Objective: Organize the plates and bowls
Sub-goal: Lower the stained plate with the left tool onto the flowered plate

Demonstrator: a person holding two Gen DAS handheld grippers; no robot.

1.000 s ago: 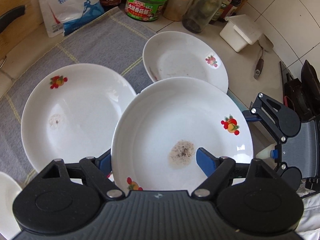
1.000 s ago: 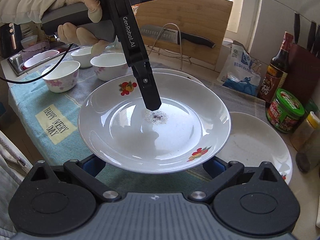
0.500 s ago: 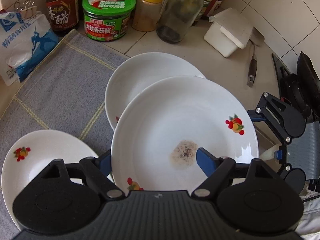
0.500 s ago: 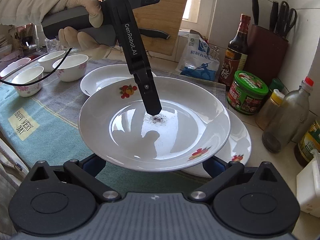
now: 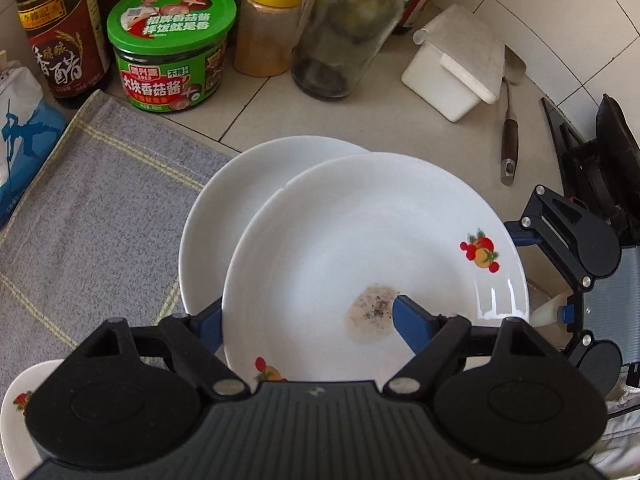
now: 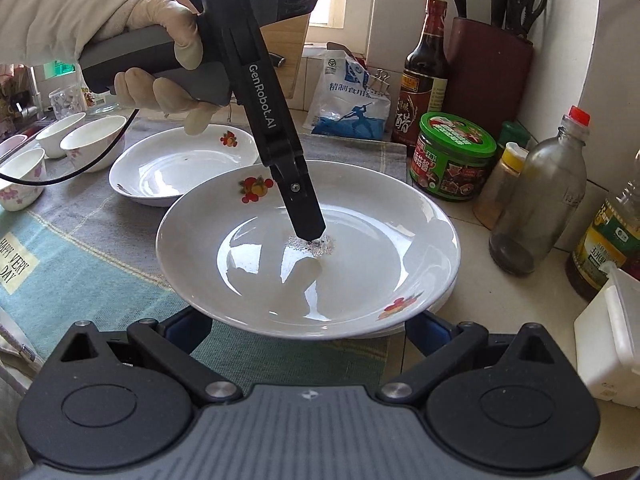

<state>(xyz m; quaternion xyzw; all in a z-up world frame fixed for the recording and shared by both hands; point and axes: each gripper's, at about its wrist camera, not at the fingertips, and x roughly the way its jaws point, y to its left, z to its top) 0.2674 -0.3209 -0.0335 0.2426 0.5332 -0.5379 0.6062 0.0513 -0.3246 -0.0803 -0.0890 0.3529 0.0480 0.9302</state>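
Black gripper [image 6: 308, 236] with grey ribbed handle, blue pads [image 5: 412, 320], silver screws (white "GenRobot.AI" lettering on the side). Pale glove [image 6: 168, 60], cream sleeve [image 6: 60, 4], black cable [image 6: 80, 168].

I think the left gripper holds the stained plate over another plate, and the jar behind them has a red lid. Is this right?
Not quite. The lid of the jar is green, not red; the left wrist view shows it plainly. The rest is right: the left gripper holds the stained plate over another plate, and the jar stands behind them.
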